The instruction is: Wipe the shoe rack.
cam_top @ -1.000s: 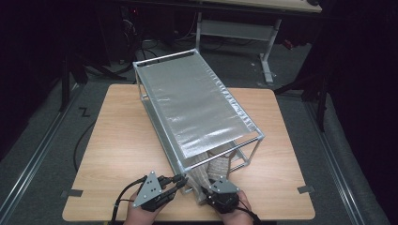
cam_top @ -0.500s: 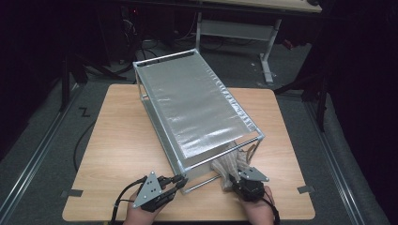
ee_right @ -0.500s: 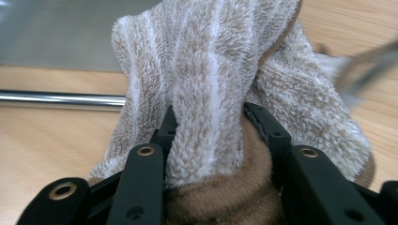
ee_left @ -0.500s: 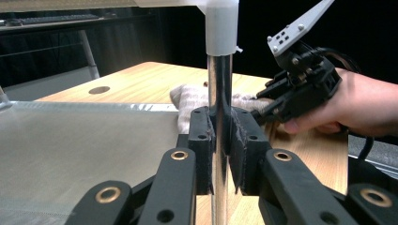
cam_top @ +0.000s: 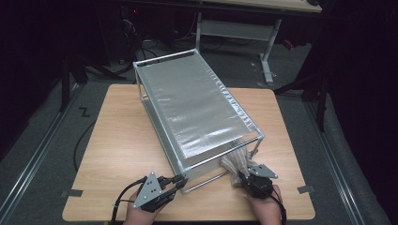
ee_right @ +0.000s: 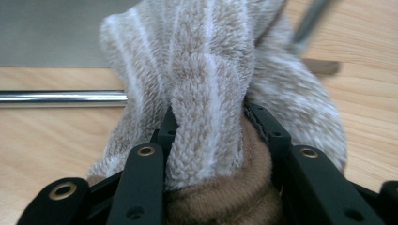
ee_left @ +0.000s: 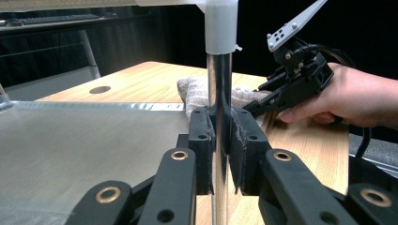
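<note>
Left gripper is clamped on the near corner post of the metal rack, low left of centre in the high view. Right gripper has its jaws partway closed on a bunched sock, fuzzy grey-white with a brown cuff.

The sock sits at the rack's near right corner, lower right of the high view, partly under the top mesh and touching the table.

Risks, as I judge them:
- The grip is on a thick soft wad near the cuff. If the pull is fast, the pile can compress and the sock slips out.
- The loose end lies right by the bottom rail and the near right leg. Dragging it sideways could snag it there and tug the rack.
- The left hold is on a smooth chrome post. A hard tug could make the pads slide or twist the rack across the table.

Orientation: cuff end is in the right jaws, toward the bottom edge of the high view. The body runs up and left toward the rack interior. Long axis is roughly along the rack's long side, though it's bunched, so the toe end is hard to make out.
</note>
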Action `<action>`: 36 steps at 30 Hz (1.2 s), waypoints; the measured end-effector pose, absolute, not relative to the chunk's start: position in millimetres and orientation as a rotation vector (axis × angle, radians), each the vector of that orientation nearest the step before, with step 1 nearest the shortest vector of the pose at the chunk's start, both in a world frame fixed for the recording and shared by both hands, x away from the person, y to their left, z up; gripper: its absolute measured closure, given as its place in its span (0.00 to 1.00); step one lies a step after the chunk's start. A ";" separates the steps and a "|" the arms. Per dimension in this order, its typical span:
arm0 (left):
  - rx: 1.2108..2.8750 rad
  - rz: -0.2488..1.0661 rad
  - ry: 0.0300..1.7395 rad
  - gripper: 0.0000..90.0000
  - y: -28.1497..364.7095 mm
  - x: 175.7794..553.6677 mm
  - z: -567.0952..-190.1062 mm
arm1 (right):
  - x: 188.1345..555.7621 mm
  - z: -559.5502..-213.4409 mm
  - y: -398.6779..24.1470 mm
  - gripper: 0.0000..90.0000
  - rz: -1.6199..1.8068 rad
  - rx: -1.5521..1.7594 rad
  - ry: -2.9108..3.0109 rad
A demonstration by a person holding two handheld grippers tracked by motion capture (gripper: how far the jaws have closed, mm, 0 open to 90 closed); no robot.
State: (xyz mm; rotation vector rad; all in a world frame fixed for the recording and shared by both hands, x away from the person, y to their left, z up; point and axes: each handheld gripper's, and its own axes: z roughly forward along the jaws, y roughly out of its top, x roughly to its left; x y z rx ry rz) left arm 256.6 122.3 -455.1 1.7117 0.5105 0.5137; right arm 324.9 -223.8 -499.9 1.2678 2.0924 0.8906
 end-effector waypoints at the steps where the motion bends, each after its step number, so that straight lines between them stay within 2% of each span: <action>1: 1.712 0.516 0.510 0.89 122.1 256.5 -455.2 | 324.3 -500.4 -221.9 0.70 0.896 1.263 2.100; 15: 1.712 0.509 0.511 0.88 122.1 257.2 -455.9 | 304.1 -500.4 -176.6 0.69 0.979 1.094 2.256; 30: 1.716 0.510 0.511 0.88 121.6 257.4 -456.4 | 269.3 -500.1 -107.5 0.69 1.060 0.815 2.438; 36: 1.718 0.510 0.512 0.88 121.6 257.4 -456.3 | 269.0 -499.8 -106.1 0.69 1.039 0.798 2.436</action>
